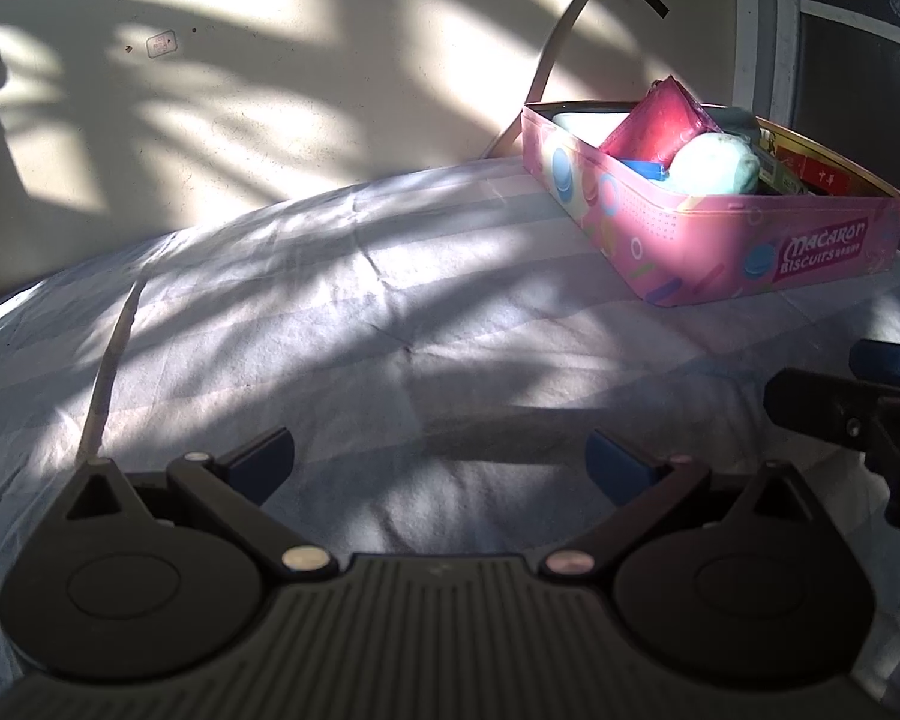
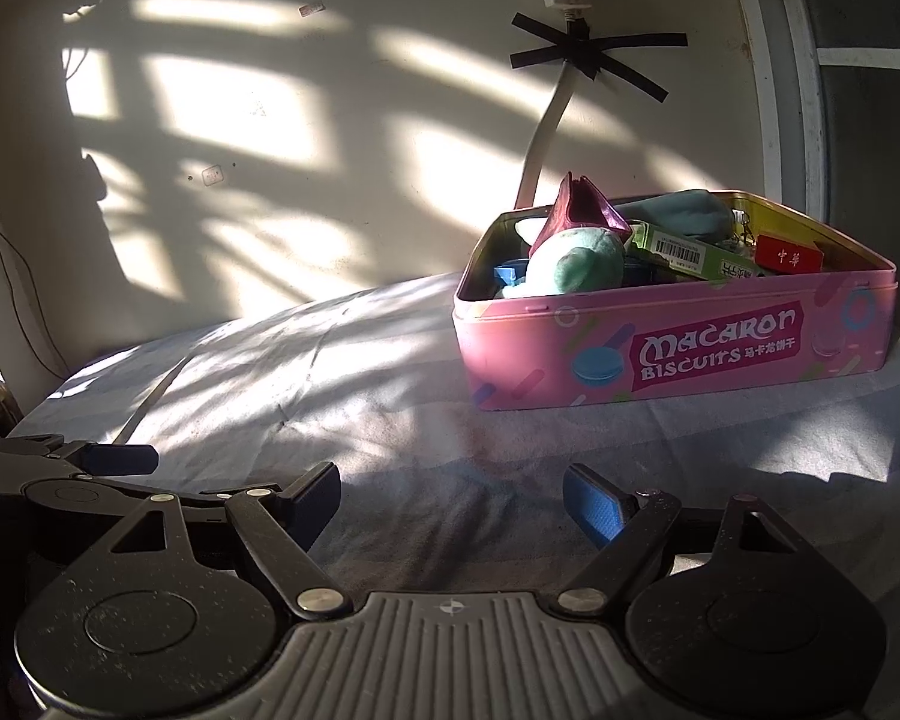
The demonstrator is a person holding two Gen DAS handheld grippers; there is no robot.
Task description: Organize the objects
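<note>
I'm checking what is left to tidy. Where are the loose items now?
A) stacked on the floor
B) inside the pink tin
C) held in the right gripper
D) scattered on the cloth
B: the plush, pouch and small boxes all sit in the pink tin; both the left gripper and right gripper are open with nothing between their fingers.

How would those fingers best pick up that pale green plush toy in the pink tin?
Probably from above, fingers closing across the plush toy's rounded top. It bulges over the macaron biscuit tin's rim, while the tin wall and the magenta pouch crowd its sides.

Cloth-covered table [image 2: 390, 372]; pink biscuit tin [image 2: 678, 348] rests on far right part.
</note>
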